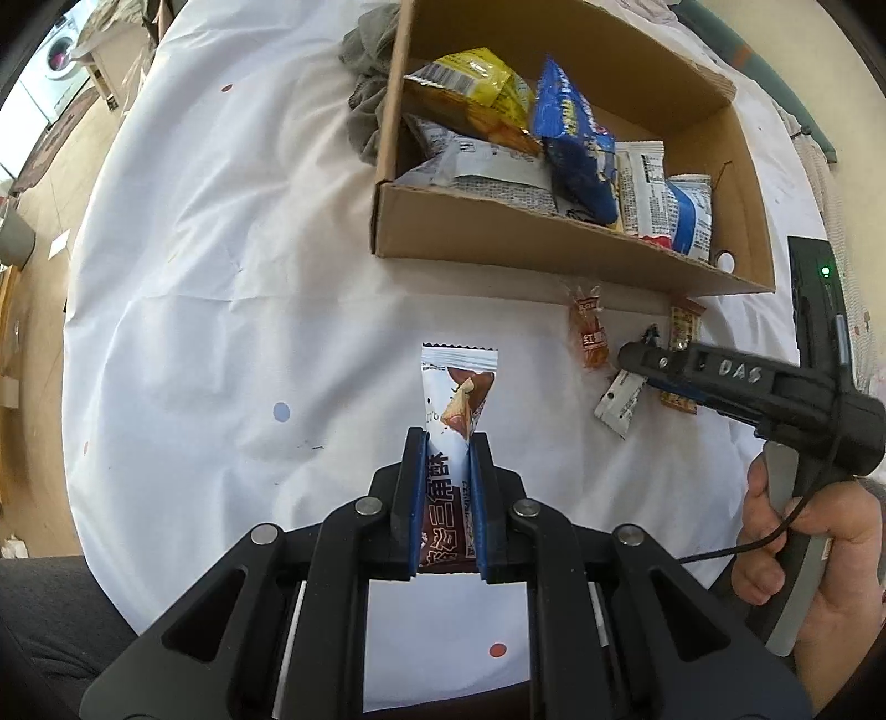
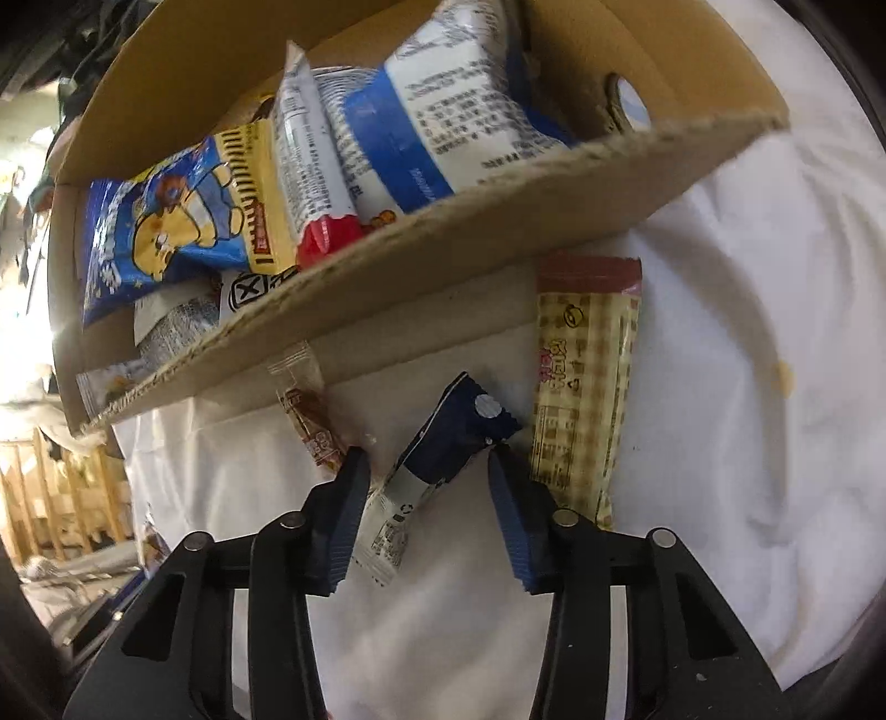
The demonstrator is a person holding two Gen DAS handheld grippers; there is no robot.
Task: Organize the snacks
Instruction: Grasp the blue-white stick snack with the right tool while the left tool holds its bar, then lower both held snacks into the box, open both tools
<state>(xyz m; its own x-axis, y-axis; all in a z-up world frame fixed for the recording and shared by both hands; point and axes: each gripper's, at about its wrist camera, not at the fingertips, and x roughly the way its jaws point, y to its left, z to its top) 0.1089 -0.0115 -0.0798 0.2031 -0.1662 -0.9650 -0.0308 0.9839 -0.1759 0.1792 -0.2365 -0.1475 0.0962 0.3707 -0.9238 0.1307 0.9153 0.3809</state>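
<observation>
Carrying a white-and-brown snack packet (image 1: 458, 443) clamped in the left tongs (image 1: 447, 476), toward the cardboard box (image 1: 554, 243) ahead; the right tongs (image 2: 426, 471) are straddling a navy-and-white sachet (image 2: 437, 459), partly open, pads not yet pressing. Next: close, lift.

Your table (image 1: 194, 266) is draped in a creased white cloth. Beyond its left edge you see a pale wood floor (image 1: 66, 160) and a front-loading washing machine (image 1: 58, 52). From the right wrist view, bright light floods wooden slats (image 2: 66, 498).
</observation>
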